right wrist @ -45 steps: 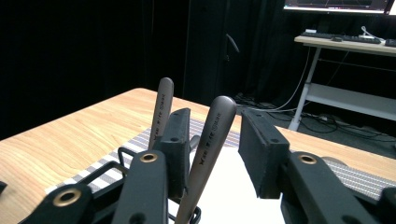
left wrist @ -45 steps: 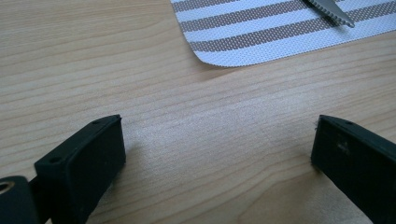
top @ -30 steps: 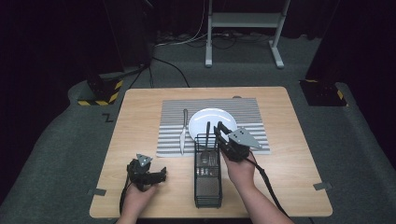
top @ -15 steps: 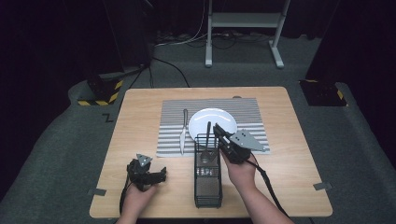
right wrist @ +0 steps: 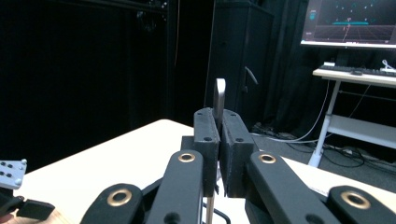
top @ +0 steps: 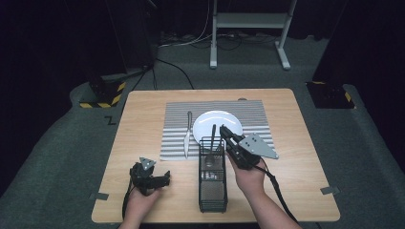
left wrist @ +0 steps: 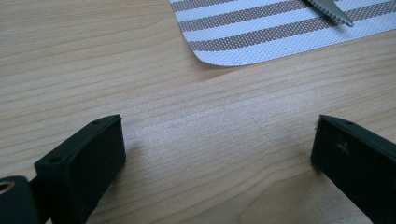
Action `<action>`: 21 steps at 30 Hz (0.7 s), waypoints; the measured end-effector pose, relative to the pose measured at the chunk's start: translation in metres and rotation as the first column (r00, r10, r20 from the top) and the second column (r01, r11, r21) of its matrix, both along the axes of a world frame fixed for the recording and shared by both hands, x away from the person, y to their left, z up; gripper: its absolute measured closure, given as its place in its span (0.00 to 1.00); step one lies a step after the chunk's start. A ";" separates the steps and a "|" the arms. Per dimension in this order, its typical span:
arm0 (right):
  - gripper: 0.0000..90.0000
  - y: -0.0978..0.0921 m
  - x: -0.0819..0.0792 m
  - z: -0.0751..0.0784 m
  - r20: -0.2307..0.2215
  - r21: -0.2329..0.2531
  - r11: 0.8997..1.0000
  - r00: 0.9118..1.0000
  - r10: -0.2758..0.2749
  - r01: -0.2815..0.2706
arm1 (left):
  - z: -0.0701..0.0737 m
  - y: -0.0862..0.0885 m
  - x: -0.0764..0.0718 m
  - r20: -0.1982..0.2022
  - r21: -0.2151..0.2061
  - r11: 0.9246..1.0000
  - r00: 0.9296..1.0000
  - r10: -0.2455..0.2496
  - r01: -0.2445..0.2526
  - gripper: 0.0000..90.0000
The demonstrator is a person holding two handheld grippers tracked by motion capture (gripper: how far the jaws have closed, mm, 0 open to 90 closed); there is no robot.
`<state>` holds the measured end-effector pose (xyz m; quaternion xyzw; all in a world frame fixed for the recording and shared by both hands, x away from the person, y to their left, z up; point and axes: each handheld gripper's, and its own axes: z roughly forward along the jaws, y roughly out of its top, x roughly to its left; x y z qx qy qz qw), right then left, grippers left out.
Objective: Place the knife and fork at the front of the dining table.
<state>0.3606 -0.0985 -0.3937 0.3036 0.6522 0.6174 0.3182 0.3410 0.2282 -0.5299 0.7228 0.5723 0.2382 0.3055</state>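
spoon (top: 211,143) stands almost upright in the far end of the black wire caddy (top: 212,191), its handle gripped by our right gripper (top: 224,132). in the right gripper view the two jaws are pressed together on the thin metal handle (right wrist: 220,100), which sticks up above them. we judge that we are lifting it out of the caddy to set the table, because a knife (top: 187,133) already lies on the striped placemat (top: 253,114) left of the white plate (top: 217,120). the next move, we think, needs a straight pull up until the bowl clears the wire, then a turn to lay it flat beside the plate. our left gripper (top: 152,178) rests on the wooden table (top: 143,109), jaws spread wide and holding nothing.
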 end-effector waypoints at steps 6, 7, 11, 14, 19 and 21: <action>0.96 -0.001 -0.004 0.009 0.030 0.002 1.000 1.000 -0.003 0.003 | 0.000 0.000 0.000 0.000 0.000 1.000 1.000 0.000 0.000 0.03; 0.96 -0.001 -0.004 0.009 0.030 0.002 1.000 1.000 -0.003 0.003 | 0.000 0.000 0.000 0.000 0.000 1.000 1.000 0.000 0.000 0.03; 0.96 -0.002 -0.008 0.016 0.053 0.012 1.000 0.999 -0.002 0.002 | 0.000 0.000 0.000 0.000 0.000 1.000 1.000 0.000 0.000 0.03; 0.96 -0.002 -0.011 0.021 0.074 0.018 1.000 0.997 -0.004 0.002 | 0.000 0.000 0.000 0.000 0.000 1.000 1.000 0.000 0.000 0.03; 0.96 -0.006 -0.017 0.031 0.108 0.042 0.999 0.994 -0.009 0.004 | 0.000 0.000 0.000 0.000 0.000 1.000 1.000 0.000 0.000 0.03; 0.96 -0.009 -0.019 0.036 0.117 0.060 0.998 0.993 -0.009 0.002 | 0.000 0.000 0.000 0.000 0.000 1.000 1.000 0.000 0.000 0.03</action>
